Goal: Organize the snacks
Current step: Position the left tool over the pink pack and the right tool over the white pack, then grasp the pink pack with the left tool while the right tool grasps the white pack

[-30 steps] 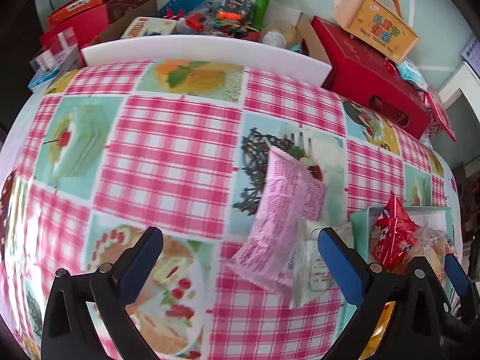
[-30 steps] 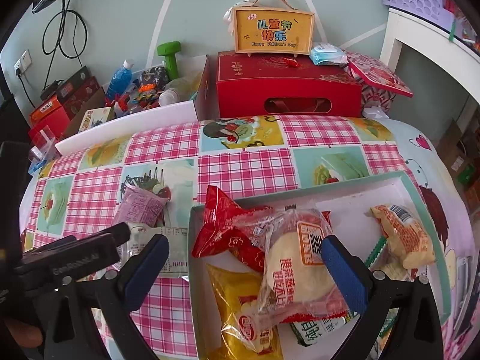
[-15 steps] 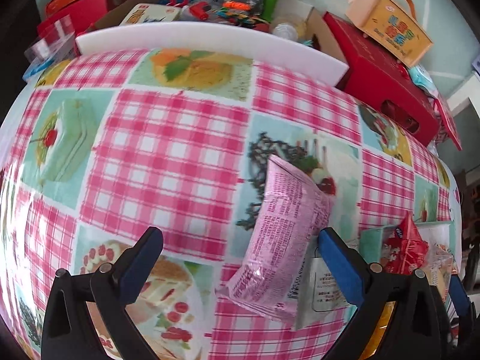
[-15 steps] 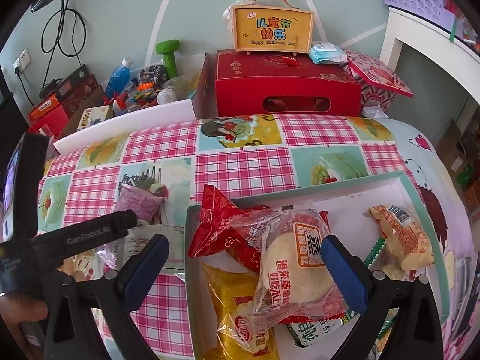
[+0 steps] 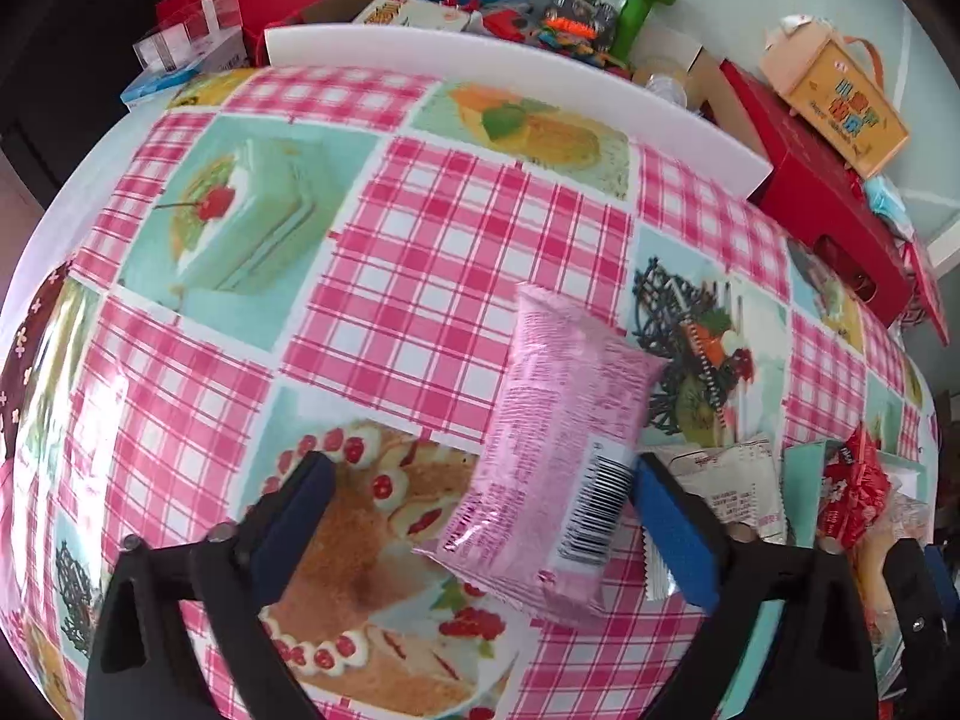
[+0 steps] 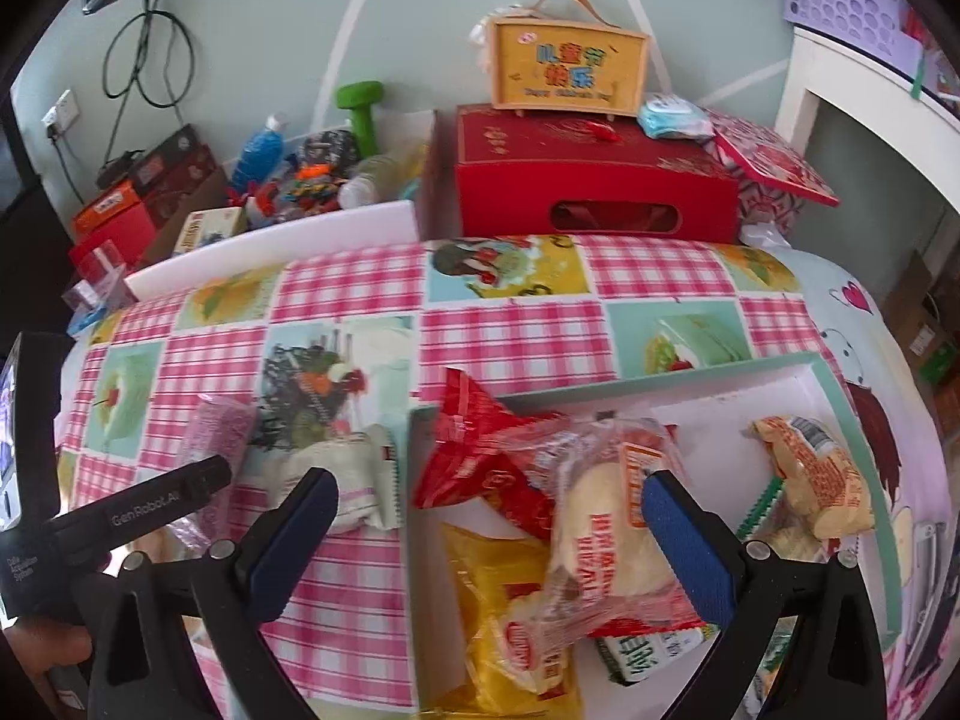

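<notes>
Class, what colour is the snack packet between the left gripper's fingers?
Pink snack packet, clearest in the left wrist view.

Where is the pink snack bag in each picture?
Left wrist view: the pink snack bag lies low and right of the middle, between the open blue fingers.
Right wrist view: the same bag sits at the left, partly behind the other gripper.
Shared landmark: the green dumbbell at the back.
</notes>
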A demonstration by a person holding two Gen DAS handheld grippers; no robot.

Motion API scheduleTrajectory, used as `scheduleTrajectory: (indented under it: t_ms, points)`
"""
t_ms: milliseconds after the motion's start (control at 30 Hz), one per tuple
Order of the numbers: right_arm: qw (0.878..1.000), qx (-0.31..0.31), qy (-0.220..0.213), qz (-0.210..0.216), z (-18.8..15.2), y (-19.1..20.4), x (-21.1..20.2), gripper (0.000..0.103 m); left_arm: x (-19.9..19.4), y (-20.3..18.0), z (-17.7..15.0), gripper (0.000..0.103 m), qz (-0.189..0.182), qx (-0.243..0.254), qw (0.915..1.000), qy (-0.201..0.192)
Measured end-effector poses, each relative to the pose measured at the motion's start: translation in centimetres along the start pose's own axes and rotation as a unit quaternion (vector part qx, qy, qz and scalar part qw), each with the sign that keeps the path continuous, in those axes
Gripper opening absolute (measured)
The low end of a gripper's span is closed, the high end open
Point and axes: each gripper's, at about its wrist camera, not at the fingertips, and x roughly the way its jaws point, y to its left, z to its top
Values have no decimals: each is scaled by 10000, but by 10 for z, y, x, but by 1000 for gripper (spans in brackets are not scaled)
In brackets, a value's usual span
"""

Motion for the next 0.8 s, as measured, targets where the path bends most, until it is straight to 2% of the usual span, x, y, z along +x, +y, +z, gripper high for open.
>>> scheduleTrajectory:
  t_ms: [67,167,233,333,433,667,800]
  points:
    - [9999,-33,13,162,2,7,-1,101,-7,4,-3,87,-81,45,10000,-33]
    - [9980,-41,157,613,7,16,0,94,-10,7,-3,86,-160,37,9999,-33]
    - [9948,-50,372,950,12,22,6,88,-17,11,-6,86,-199,-12,9998,-27]
    - [9906,-57,728,1160,17,31,17,80,-17,17,-5,86,-206,-93,9997,-12]
    - [9880,-195,966,1189,20,40,27,74,-18,27,-8,86,-212,-114,9997,6]
    - [9810,-832,1371,1089,17,64,48,74,-27,52,-16,86,-319,-322,9990,-11]
    - [9783,-1040,1431,1081,19,73,58,74,-31,61,-18,86,-365,-312,9988,-27]
